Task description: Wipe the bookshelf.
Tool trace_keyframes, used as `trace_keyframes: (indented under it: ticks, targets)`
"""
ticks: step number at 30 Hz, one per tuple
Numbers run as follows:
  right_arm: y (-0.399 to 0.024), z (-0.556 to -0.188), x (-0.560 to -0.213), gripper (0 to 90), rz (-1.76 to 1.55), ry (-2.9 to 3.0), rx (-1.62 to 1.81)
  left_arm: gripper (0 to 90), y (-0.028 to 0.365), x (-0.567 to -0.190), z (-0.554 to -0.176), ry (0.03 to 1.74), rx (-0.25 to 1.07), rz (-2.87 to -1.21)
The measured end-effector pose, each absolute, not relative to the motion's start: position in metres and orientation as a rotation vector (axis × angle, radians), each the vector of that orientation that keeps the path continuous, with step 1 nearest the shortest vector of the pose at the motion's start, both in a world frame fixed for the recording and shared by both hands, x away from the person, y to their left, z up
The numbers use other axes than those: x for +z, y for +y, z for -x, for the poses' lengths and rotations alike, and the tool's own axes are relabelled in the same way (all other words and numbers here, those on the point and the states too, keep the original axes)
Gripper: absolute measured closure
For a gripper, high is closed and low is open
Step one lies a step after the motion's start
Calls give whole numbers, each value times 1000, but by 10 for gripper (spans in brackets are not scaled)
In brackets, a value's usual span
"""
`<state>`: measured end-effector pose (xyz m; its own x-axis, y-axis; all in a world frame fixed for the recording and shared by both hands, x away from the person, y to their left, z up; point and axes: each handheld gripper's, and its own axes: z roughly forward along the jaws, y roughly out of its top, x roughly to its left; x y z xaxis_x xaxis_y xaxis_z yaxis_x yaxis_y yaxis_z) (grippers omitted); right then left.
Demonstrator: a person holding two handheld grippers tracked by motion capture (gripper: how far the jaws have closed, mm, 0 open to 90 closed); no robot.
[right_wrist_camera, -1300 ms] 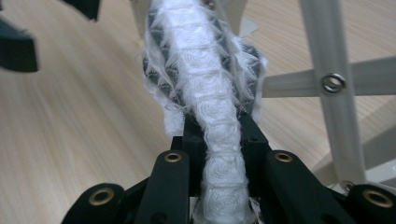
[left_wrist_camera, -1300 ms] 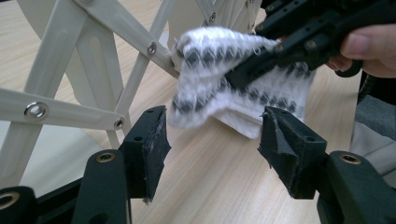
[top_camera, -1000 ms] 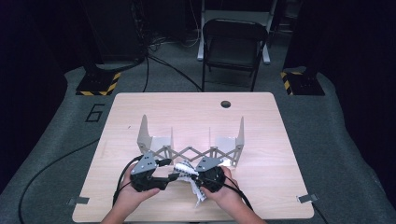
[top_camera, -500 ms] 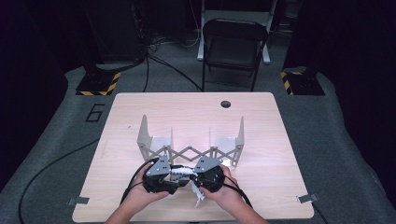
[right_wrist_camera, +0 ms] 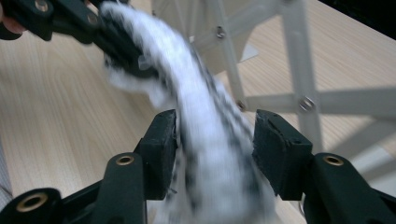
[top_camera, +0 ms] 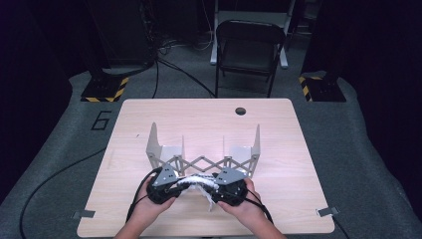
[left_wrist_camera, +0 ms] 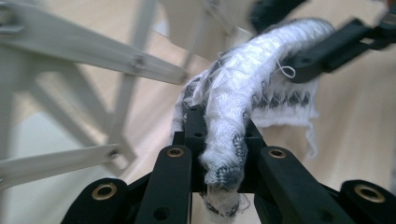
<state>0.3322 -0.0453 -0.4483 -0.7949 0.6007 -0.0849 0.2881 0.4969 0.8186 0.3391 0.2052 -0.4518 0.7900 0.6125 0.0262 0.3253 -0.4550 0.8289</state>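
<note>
a blurred white knitted cloth [right_wrist_camera: 205,154] with dark flecks runs up between the right tongs [right_wrist_camera: 215,140], whose jaws have just been opening and stand off it. farther off, the left tongs [right_wrist_camera: 116,51] clamp its far end, beside a grey scissor rack [right_wrist_camera: 289,93] on the table [right_wrist_camera: 60,121].

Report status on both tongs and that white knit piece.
Left tongs clamped on white knit piece, just closed. Right tongs just opened, knit between them, unpinched. Metal scissor rack close behind.
</note>
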Motion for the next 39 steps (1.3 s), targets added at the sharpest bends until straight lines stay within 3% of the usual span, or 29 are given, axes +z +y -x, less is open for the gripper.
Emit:
trace_keyframes:
  ticks: [6,11,15,19,21,29,35,39]
  targets:
    - [-74,-320,-448,487,-774,2317,1249,802,220,-428,-334,815,544,-1908]
    - [-94,-311,-457,490,-817,2281,1259,802,227,-442,-337,983,492,-1904]
    - [-99,-312,-466,521,-907,2306,1291,802,228,-451,-339,1023,463,-1915]
    - [-75,-312,-467,732,-798,2403,1360,802,232,-447,-338,1029,470,-1875]
    - [-64,-315,-465,759,-783,2413,1397,802,233,-447,-339,1022,467,-1882]
    - [-26,-350,-462,802,-778,2365,1372,801,236,-447,-338,976,450,-1899]
    - [-19,-361,-437,788,-782,2256,1435,800,244,-440,-337,981,448,-1860]
    - [-11,-366,-453,790,-805,2324,1329,800,245,-452,-343,1034,419,-1925]
